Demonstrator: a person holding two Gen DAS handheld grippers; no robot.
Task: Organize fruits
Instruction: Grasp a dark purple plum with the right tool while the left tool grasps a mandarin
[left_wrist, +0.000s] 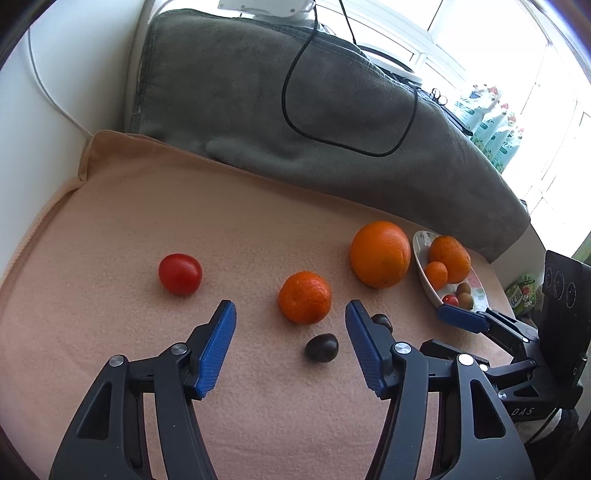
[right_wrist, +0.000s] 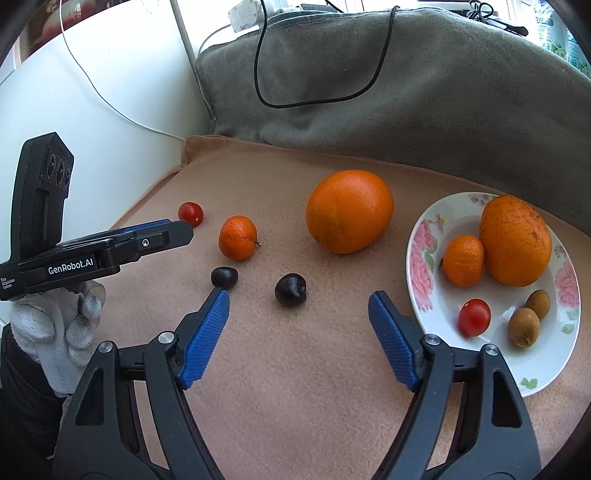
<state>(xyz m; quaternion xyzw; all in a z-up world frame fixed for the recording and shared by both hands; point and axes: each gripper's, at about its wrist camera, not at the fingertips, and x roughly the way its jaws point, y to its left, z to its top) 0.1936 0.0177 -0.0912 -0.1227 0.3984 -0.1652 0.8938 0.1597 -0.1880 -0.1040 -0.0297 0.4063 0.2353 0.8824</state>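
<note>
Both claws are spread with nothing between the pads. The left gripper (left_wrist: 291, 316) hangs over the small orange mandarin (left_wrist: 305, 297) and a dark, glossy round cherry (left_wrist: 321, 347) on the peach fleece cloth (left_wrist: 147, 221). The right gripper (right_wrist: 298, 305) frames the other dark cherry (right_wrist: 290, 289), just left of the white floral plate (right_wrist: 424, 236).

The plate already holds an orange, a mandarin, a tomato and two brown fruits. A big round orange (right_wrist: 349, 211) and a small red cherry tomato (left_wrist: 180, 273) also wait on the cloth.

My worry: those cherries are tiny and slick (and the cloth is soft), so a pinch slightly off-centre could squirt one sideways. The two grippers are also close together, so they could bump.
</note>
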